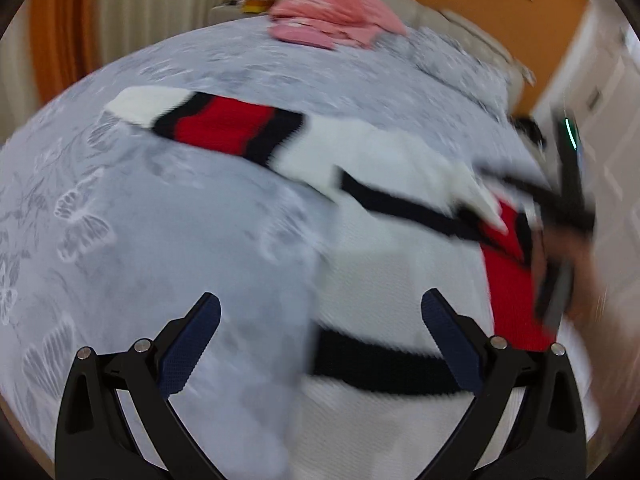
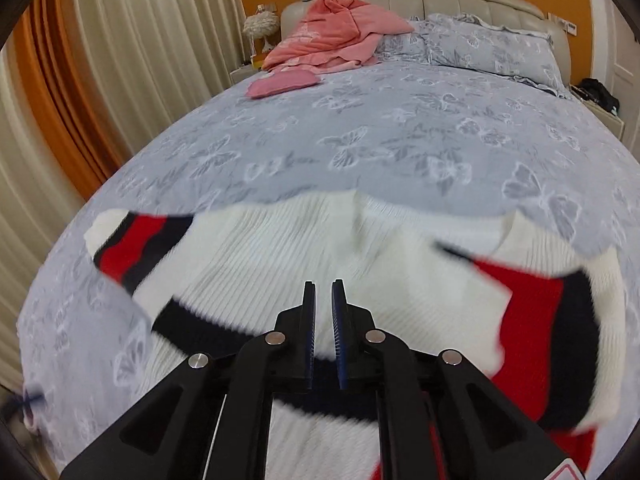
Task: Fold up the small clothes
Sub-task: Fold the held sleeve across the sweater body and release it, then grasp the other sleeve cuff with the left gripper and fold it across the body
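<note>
A small white knit sweater (image 2: 280,248) with red and black bands lies spread on the bed (image 2: 400,128). In the left wrist view the sweater (image 1: 380,168) runs from the upper left sleeve to the lower right. My left gripper (image 1: 320,304) is open and empty above the sweater's left edge. My right gripper (image 2: 323,286) is nearly shut over the sweater's middle, with a narrow gap between the pads and nothing clearly held. The right gripper (image 1: 560,216) shows blurred at the right of the left wrist view, by the folded right sleeve (image 2: 540,312).
The bed has a grey butterfly-print cover. A pink blanket (image 2: 332,36) and a pink pillow (image 2: 280,82) lie near the headboard, with grey pillows (image 2: 488,44) beside them. Curtains (image 2: 100,80) hang on the left. A nightstand with dark items (image 2: 600,96) stands at the right.
</note>
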`<state>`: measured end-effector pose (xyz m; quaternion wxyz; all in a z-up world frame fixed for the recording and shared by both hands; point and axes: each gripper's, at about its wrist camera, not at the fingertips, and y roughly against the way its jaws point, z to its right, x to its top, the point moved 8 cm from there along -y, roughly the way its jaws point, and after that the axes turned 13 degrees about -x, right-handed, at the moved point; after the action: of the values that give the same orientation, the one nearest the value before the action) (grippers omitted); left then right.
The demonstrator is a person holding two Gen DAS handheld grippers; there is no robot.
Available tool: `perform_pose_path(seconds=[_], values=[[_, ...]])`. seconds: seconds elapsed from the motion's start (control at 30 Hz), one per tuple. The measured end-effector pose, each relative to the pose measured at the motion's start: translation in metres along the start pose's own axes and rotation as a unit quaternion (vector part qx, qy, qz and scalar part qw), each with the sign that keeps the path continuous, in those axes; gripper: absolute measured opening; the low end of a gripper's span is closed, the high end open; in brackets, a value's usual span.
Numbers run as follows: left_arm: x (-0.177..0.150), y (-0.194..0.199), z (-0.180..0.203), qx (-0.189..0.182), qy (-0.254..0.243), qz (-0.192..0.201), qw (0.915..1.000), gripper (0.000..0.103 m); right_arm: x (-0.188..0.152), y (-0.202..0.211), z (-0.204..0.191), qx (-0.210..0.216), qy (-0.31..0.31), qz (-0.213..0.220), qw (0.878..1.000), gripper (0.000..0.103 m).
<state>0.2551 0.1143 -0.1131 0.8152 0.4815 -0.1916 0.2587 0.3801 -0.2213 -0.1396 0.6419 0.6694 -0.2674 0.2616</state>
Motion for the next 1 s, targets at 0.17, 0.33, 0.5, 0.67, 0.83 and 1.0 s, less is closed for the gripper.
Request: perform_pose_path(seconds=[0.17, 0.33, 0.5, 0.67, 0.83, 1.0], values=[[0.110, 0.000, -0.118, 0.035, 0.071, 0.059, 0.9951, 0.098, -0.052, 0.069, 0.013, -0.058, 0.043, 0.030, 0.997, 0.044], [0.188, -0.045, -0.218, 0.101, 0.121, 0.071, 0.9850, 0.096, -0.118, 0.112, 0.046, -0.123, 0.058, -0.011, 0.991, 0.047], [0.200, -0.090, -0.261, 0.069, 0.217, 0.060, 0.9718, 0.020, -0.163, 0.127, 0.079, -0.161, 0.041, -0.055, 0.985, 0.048], [0.213, -0.090, -0.201, 0.001, 0.204, 0.102, 0.9736, 0.000, -0.175, 0.131, 0.095, -0.162, 0.007, -0.054, 0.985, 0.048], [0.247, -0.057, -0.027, -0.115, 0.051, 0.128, 0.9837, 0.000, -0.170, 0.133, 0.100, -0.151, -0.004, -0.045, 0.988, 0.048], [0.235, -0.052, 0.023, -0.151, 0.074, 0.113, 0.9793, 0.019, -0.142, 0.125, 0.106, -0.121, -0.021, -0.038, 0.992, 0.058]])
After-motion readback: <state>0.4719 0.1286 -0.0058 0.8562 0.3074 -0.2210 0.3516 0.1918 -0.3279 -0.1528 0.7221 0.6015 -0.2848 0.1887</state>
